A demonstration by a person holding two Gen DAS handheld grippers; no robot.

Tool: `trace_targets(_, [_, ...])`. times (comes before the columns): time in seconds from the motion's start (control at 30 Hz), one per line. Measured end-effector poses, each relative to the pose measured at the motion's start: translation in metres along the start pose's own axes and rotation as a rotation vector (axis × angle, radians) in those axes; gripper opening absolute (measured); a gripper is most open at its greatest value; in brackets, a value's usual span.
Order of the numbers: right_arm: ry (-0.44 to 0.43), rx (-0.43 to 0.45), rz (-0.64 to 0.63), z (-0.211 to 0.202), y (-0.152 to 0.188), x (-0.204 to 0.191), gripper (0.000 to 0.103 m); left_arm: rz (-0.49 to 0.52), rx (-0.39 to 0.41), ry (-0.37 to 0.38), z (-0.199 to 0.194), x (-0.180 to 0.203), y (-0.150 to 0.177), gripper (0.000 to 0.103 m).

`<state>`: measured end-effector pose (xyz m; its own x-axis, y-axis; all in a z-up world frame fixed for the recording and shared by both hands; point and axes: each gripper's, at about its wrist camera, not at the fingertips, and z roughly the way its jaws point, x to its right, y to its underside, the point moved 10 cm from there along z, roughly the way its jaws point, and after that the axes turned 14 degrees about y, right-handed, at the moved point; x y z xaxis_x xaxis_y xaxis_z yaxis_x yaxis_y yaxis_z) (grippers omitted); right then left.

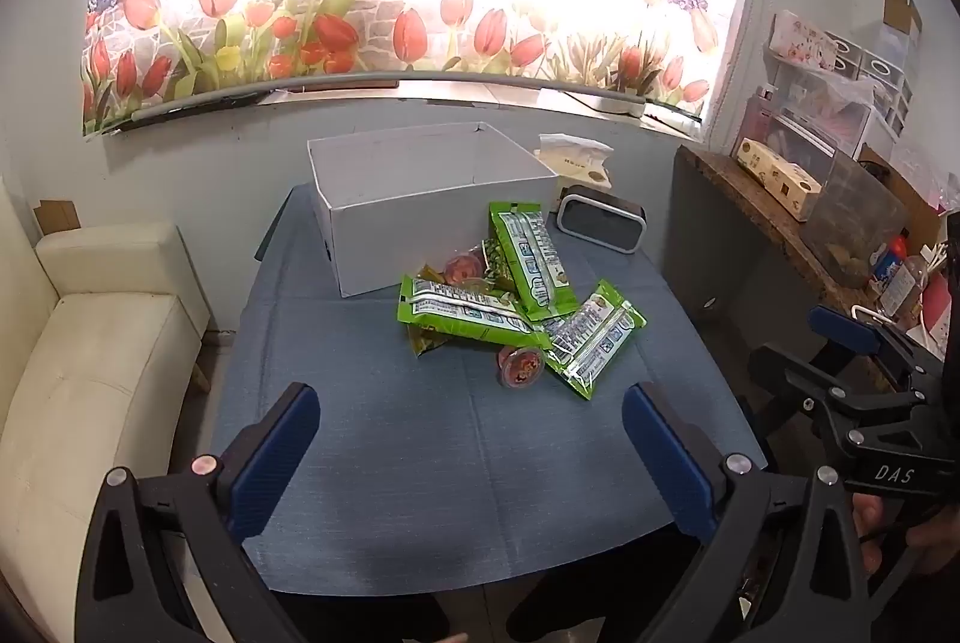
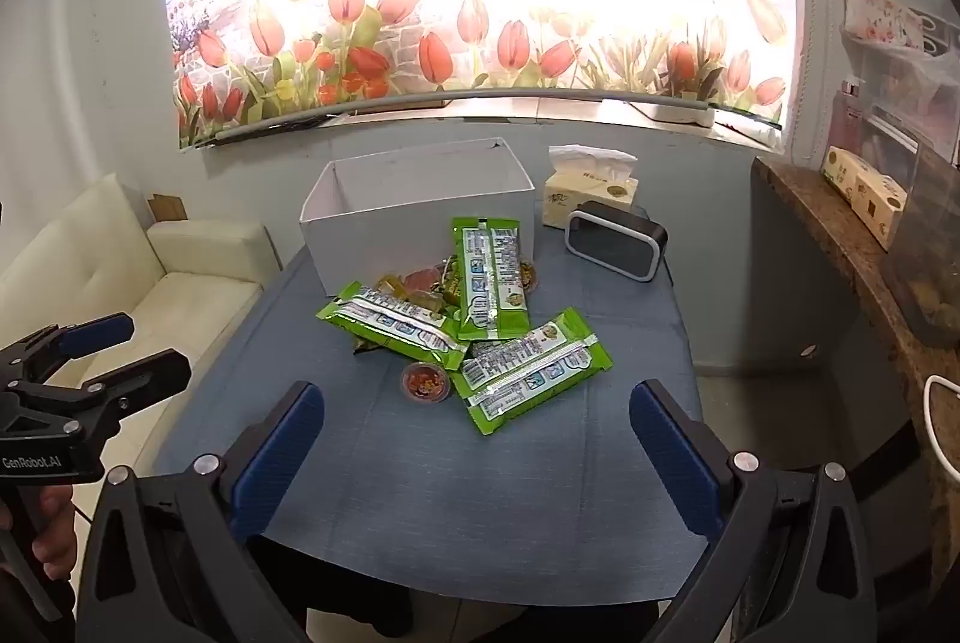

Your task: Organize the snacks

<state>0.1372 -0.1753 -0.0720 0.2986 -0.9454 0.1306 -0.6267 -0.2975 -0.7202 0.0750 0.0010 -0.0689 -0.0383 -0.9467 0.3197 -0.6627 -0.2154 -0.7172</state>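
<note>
Both the left gripper and right gripper hover spread wide and empty (ready to grab) near the heaped green foil snack packets; the open white cardboard box waits beyond.

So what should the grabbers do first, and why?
Probably move the right hand-held gripper forward to the nearest green packet. Both grippers are open and hold nothing, the left hand-held gripper too. That packet lies on top at the front of the pile, easy to lift, and the white box behind stands open.
</note>
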Motion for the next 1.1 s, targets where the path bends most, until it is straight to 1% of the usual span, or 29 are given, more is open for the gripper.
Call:
trace_targets(0.1, [0.016, -0.002, 0.001, -0.002, -0.001, 0.001, 0.103, 0.016, 0.011, 0.000, -0.003, 0.001, -0.001, 0.103])
trace_targets(0.13, [0.009, -0.017, -0.007, 0.002, 0.000, -0.005, 0.103, 0.015, 0.011, 0.000, -0.003, 0.000, -0.001, 0.103])
trace_targets(0.17, [0.013, -0.014, -0.008, 0.002, -0.001, -0.007, 0.103, 0.015, 0.011, 0.001, -0.003, -0.001, -0.002, 0.103])
trace_targets(0.2, [-0.009, -0.004, 0.002, 0.000, 0.000, -0.002, 0.103, 0.016, 0.013, 0.002, -0.003, -0.002, -0.002, 0.103])
trace_targets(0.27, [-0.009, 0.008, -0.006, -0.001, -0.001, -0.002, 0.103, 0.019, 0.016, 0.008, -0.005, -0.003, -0.003, 0.103])
trace_targets(0.33, [-0.011, 0.016, -0.008, -0.004, -0.002, -0.003, 0.103, 0.037, 0.016, 0.005, -0.005, 0.004, -0.003, 0.103])
trace_targets(0.53, [0.006, 0.031, -0.020, -0.004, -0.002, -0.004, 0.103, 0.050, 0.009, 0.011, -0.005, 0.010, -0.002, 0.103])
trace_targets(0.7, [-0.012, 0.037, -0.014, -0.006, -0.002, -0.003, 0.103, 0.050, 0.010, 0.016, -0.006, 0.012, -0.002, 0.103])
trace_targets(0.87, [-0.010, 0.033, -0.007, -0.004, -0.002, -0.002, 0.103, 0.046, -0.001, 0.020, -0.003, 0.010, -0.001, 0.103])
trace_targets(1.1, [-0.006, 0.028, -0.008, -0.002, -0.001, -0.003, 0.103, 0.041, 0.010, 0.022, -0.003, 0.010, -0.001, 0.103])
